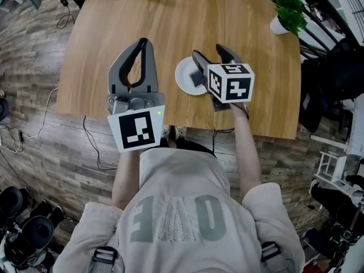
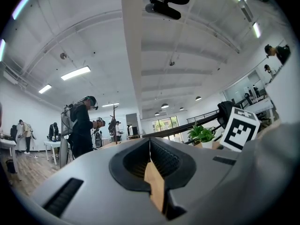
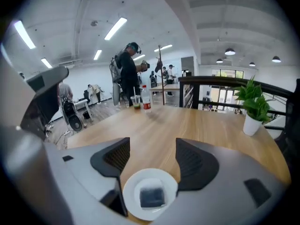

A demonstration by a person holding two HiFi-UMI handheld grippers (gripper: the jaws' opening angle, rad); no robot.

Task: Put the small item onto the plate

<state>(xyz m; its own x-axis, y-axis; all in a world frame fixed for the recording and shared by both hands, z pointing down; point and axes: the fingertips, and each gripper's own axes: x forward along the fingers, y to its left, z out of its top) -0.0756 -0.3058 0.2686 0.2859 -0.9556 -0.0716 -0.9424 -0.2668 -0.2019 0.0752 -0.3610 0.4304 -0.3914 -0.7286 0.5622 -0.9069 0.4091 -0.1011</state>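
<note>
A white plate (image 1: 183,73) sits near the front edge of the wooden table (image 1: 170,21). A small dark square item (image 1: 197,78) lies flat on it. My right gripper (image 1: 209,53) hovers over the plate, open, with one jaw on each side. In the right gripper view the plate (image 3: 150,175) and the item (image 3: 152,197) lie below and between the jaws of the right gripper (image 3: 152,156), which hold nothing. My left gripper (image 1: 143,41) is to the left of the plate, shut and empty. In its own view the left gripper (image 2: 150,146) points level across the room.
A potted plant (image 1: 289,13) stands at the table's far right corner. At the far edge are a bottle (image 3: 146,100) and a cup (image 3: 136,102). A black railing (image 3: 220,86) runs behind the table. People stand in the room beyond. Cables and equipment lie on the floor at the left.
</note>
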